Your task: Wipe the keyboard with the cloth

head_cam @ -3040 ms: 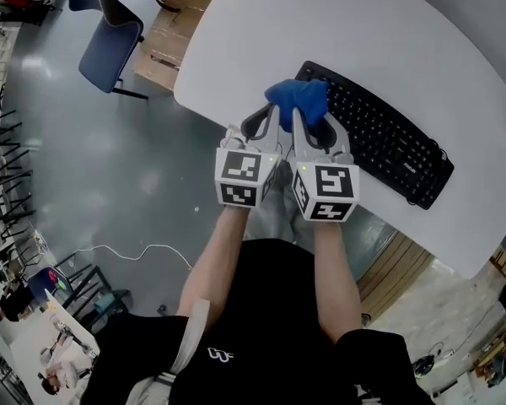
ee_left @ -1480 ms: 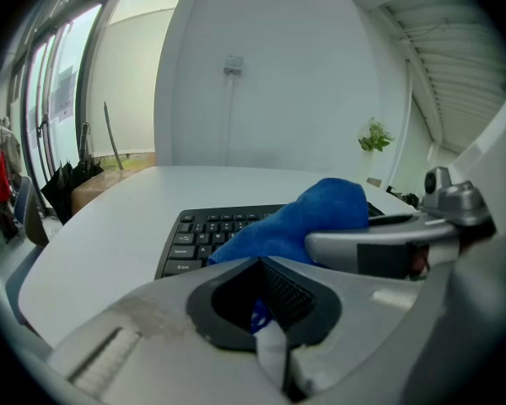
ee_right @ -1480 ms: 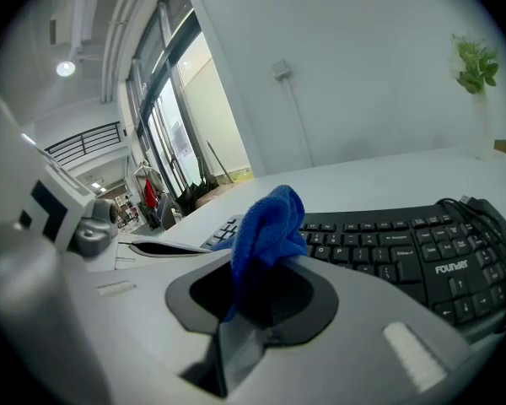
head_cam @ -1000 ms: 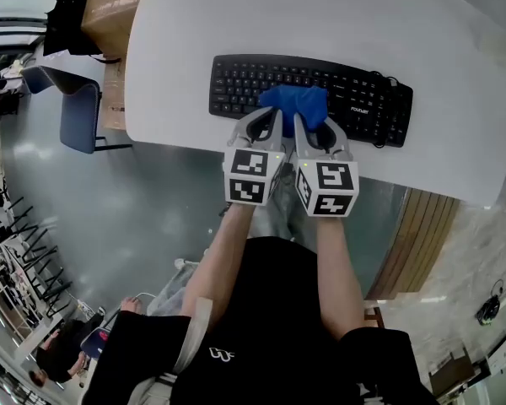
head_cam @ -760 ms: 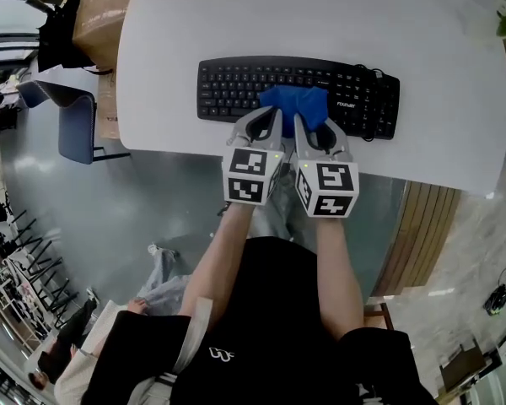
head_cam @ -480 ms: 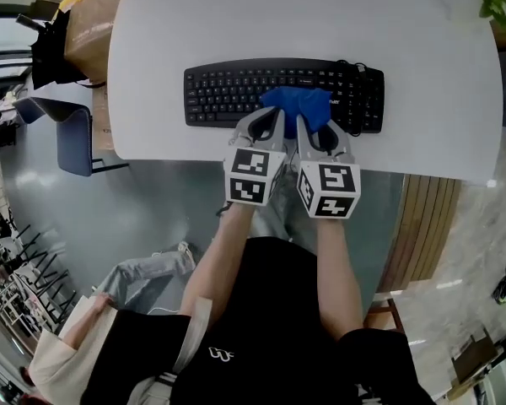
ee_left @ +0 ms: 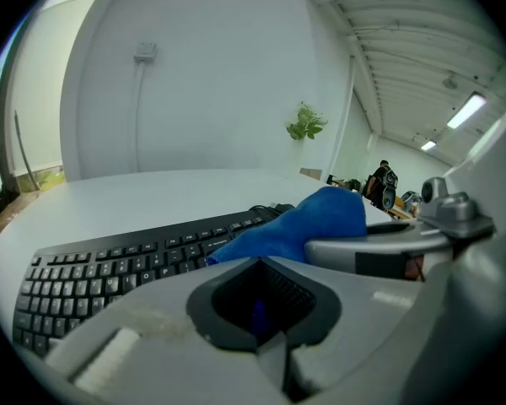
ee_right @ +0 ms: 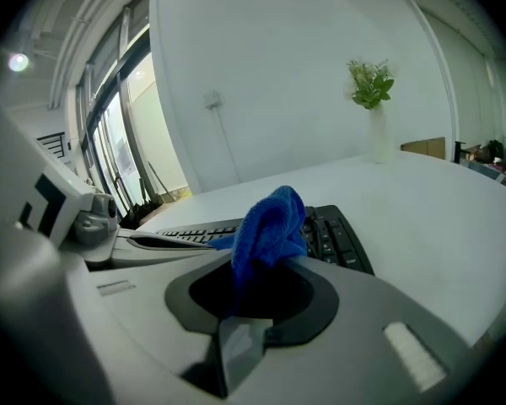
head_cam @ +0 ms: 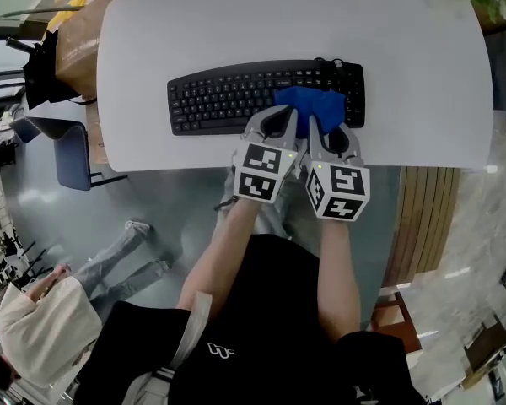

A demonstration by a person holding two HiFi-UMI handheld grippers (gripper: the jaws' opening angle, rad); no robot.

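A black keyboard point(head_cam: 236, 99) lies across the near part of the white table point(head_cam: 236, 24), upper middle of the head view. A blue cloth point(head_cam: 314, 104) sits bunched on the keyboard's right end. Both tongs are clamped on it side by side, the left tongs point(head_cam: 278, 121) at its left edge and the right tongs point(head_cam: 325, 129) at its lower right. The left gripper view shows a sliver of blue pinched in the closed jaws. In the right gripper view the cloth rises out of the shut jaws. Each gripper's cube bears black-and-white square markers. Key legends are too small to read, and the small white logo on the person's black shirt point(head_cam: 261, 310) is illegible.
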